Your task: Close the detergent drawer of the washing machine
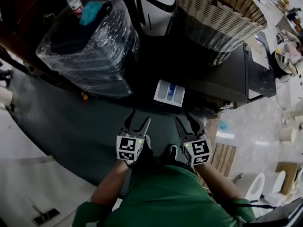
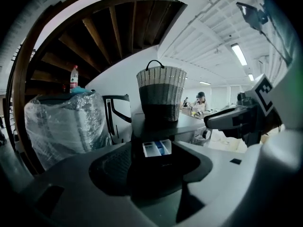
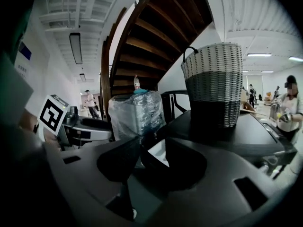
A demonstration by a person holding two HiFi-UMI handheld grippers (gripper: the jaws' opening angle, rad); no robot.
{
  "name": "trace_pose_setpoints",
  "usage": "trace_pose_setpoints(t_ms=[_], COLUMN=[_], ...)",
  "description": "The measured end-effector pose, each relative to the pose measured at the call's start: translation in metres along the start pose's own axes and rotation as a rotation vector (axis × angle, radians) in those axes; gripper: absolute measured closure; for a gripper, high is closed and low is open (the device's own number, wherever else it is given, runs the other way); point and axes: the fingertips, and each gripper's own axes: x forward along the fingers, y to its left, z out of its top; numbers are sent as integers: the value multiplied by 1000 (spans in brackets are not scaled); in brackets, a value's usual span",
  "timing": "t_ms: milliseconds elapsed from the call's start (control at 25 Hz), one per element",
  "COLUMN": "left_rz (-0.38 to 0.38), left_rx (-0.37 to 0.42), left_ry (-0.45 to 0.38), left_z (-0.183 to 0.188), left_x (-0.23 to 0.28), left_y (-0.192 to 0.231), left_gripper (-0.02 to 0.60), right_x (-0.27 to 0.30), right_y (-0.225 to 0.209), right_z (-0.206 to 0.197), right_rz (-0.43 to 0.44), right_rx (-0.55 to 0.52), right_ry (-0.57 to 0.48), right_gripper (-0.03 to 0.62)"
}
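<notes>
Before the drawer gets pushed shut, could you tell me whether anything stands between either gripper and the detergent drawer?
Nothing visible does. The detergent drawer sticks out open from the washing machine, and the left gripper and right gripper, both open and empty, face it across a bare gap.

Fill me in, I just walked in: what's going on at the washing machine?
A person stands facing the washing machine. Its detergent drawer stands pulled out. The left hand-held gripper and right hand-held gripper are both open and empty, short of the drawer. The closing push has not begun.
</notes>
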Motion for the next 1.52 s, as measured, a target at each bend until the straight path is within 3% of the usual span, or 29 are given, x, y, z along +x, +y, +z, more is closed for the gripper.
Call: trace_pose_setpoints(t_ms=[240, 440, 760, 960, 1200, 1520], left_rz=[-138, -207, -259, -257, -217, -168], left_rx=[-26, -56, -9, -3, -73, -99], left_ry=[111, 184, 212, 234, 282, 321], left_z=[-49, -80, -92, -99, -107, -109], left_x=[39, 62, 86, 109, 132, 150], left_y=[17, 20, 10, -8, -30, -47], left_gripper=[302, 302, 302, 302, 302, 302], right_x=[40, 59, 49, 36, 26, 17], right_y=[9, 14, -3, -24, -50, -94], right_z=[-56, -76, -79, -77, -61, -56], right_rz=[-133, -249, -374, -414, -419, -432], right_rx=[120, 200, 266, 306, 301, 336], right_ry=[150, 177, 157, 135, 107, 90], right_gripper=[407, 407, 407, 408, 410, 414])
